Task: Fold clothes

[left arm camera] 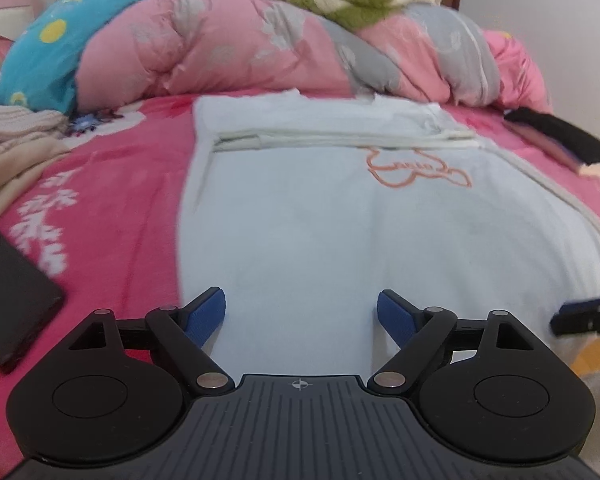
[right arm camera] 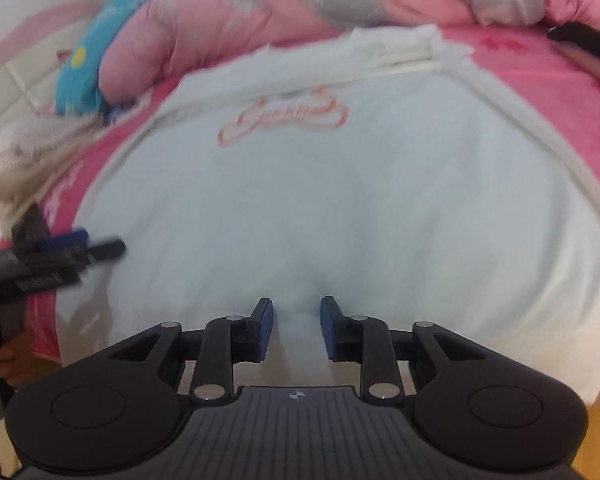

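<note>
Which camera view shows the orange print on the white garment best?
The left wrist view: the orange print on the white garment is sharper there, with clear outlines. In the right wrist view the print is larger and more central, but motion blur smears its lines.

Shirt point(left arm camera: 340, 220) flat on bed point(left arm camera: 112, 184), quilt point(left arm camera: 228, 48) behind it, phone point(left arm camera: 8, 296) to its left.

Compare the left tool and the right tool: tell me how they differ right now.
The left tool has its fingers spread wide; the right tool has them much closer, with a narrow gap. The left tool sits near the left side of the white garment; the right tool is nearer its middle. Both are open, hold nothing, have blue pads, and point across the garment's near edge.
</note>
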Demonstrator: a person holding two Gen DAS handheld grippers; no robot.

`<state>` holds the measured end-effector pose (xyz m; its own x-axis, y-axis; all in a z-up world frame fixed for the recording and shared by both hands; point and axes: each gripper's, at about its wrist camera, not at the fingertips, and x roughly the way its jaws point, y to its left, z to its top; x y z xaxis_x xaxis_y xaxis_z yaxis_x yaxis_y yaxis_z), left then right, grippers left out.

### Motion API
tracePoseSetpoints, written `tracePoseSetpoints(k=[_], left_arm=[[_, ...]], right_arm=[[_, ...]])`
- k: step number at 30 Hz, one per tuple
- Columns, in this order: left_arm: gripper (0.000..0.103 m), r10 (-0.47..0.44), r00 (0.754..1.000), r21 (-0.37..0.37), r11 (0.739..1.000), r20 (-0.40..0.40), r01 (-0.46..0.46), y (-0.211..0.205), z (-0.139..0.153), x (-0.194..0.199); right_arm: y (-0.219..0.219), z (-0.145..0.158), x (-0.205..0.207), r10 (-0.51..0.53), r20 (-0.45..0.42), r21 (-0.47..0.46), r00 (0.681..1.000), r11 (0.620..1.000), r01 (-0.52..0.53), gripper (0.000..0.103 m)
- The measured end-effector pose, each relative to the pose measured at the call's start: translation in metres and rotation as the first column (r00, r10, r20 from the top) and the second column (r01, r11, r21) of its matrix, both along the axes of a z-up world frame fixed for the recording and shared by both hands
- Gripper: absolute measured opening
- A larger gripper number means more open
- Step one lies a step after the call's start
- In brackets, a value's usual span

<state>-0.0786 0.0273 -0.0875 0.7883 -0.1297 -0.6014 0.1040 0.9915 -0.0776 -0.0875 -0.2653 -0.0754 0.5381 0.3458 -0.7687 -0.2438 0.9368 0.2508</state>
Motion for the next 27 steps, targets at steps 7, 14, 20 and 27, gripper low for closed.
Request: tracePoseSetpoints(k=[7, 14, 20, 27], left_arm=[[0.084, 0.057, 0.998, 0.002, 0.998, 0.003, -0.057, 0.036, 0.004, -0.045], [0.069, 0.025, 0.997, -0.078, 0.996, -0.076, -0.031, 0.047, -0.012, -0.068], [0.055, -0.020, 0.995, -0.143, 0.990, -0.094, 0.006, 0.045, -0.021, -0.073], [0.042, -0.086, 0.984, -0.238, 0.970, -0.157, 0.047, 0.038, -0.035, -0.072]], right_arm=[[0.012, 0.003, -0.040, 0.058, -0.015, 0.190, 0.998, 0.980, -0.054, 0.034], [0.016, 0.001, -0.049, 0.008, -0.021, 0.317, 1.000, 0.949, -0.001, 0.034], [0.018, 0.004, -0.055, -0.004, -0.011, 0.331, 1.000, 0.944, 0.008, 0.034], [0.016, 0.003, -0.063, -0.024, -0.012, 0.341, 1.000, 0.940, 0.026, 0.035]])
